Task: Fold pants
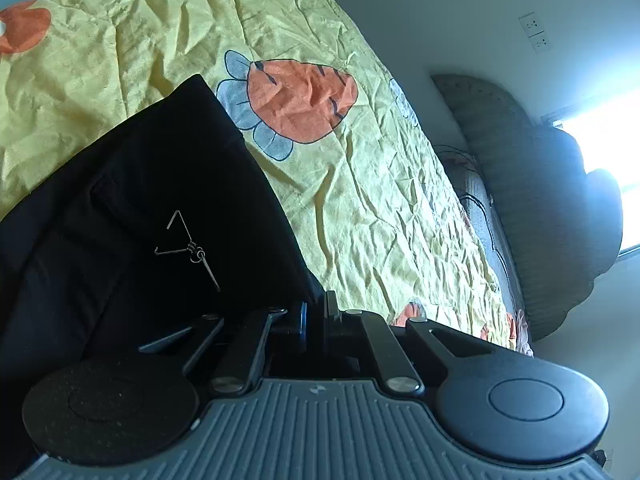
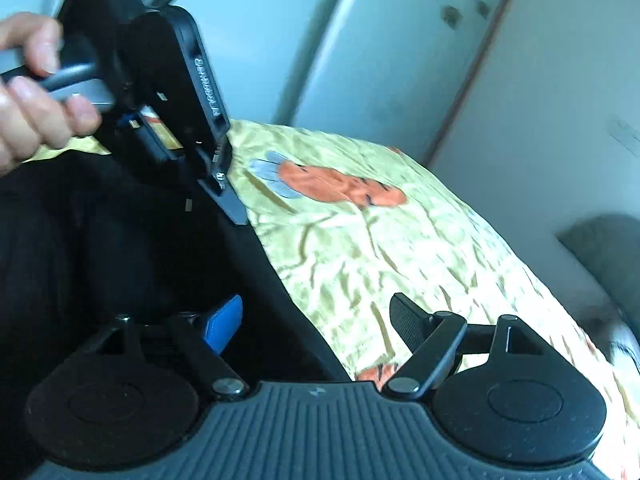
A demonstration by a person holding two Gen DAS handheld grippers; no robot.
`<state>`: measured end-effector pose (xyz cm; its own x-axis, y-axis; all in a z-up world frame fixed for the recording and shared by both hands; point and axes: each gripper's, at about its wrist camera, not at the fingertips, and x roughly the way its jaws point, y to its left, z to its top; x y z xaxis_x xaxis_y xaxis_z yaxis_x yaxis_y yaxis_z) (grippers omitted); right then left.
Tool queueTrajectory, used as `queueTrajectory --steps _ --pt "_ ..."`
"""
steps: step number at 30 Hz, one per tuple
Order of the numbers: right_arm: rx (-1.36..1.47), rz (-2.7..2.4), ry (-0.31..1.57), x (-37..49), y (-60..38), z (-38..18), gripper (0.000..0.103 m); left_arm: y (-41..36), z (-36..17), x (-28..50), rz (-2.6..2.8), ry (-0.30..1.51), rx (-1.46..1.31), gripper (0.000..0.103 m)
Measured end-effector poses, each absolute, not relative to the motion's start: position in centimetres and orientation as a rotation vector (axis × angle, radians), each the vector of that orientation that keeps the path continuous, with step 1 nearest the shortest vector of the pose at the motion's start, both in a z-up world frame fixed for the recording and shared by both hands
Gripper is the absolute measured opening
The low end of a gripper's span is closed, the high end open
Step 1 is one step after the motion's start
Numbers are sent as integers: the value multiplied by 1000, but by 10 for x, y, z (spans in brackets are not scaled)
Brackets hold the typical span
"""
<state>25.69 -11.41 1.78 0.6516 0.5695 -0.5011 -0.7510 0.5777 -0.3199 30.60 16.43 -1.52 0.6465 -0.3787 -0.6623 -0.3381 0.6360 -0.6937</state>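
Black pants (image 1: pixel 168 200) lie on a yellow bedsheet (image 1: pixel 360 200) printed with orange carrots. My left gripper (image 1: pixel 316 310) is at the pants' right edge, its jaws shut with the dark cloth running in between them. From the right wrist view the same left gripper (image 2: pixel 236 216) shows at the upper left, held by a hand (image 2: pixel 32 92), its tips down on the edge of the pants (image 2: pixel 100 260). My right gripper (image 2: pixel 316 322) stands open nearer along the same edge. Its blue pad (image 2: pixel 222 324) is over the black cloth and the other finger (image 2: pixel 406 320) is over the sheet (image 2: pixel 380 260).
A small bent wire spring (image 1: pixel 188 248) lies on the pants. A grey padded headboard or cushion (image 1: pixel 540 200) stands past the bed's far right side, below a bright window (image 1: pixel 608 140). Pale wardrobe doors (image 2: pixel 360 40) rise behind the bed.
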Motion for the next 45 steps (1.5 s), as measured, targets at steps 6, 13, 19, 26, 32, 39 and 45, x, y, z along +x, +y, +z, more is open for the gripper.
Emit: queueTrajectory --steps 6,13,19,26,32,39,45 --pt "-655 841 413 256 -85 -1 53 164 -15 297 -24 868 -929 6" --pt "-686 815 371 254 -48 -17 8 163 -14 298 -44 840 -885 22" --pt "-779 813 261 221 -48 -24 8 169 -7 306 -8 829 -888 66" --pt "-895 764 156 200 -38 -40 8 173 -13 299 34 871 -858 7" --pt "-785 676 273 218 -59 -42 30 178 -12 280 18 824 -879 7" --pt "-799 526 354 226 -100 -54 9 184 -5 257 7 758 -879 5" --pt "-867 535 310 190 -99 -57 4 185 -6 237 15 755 -880 4"
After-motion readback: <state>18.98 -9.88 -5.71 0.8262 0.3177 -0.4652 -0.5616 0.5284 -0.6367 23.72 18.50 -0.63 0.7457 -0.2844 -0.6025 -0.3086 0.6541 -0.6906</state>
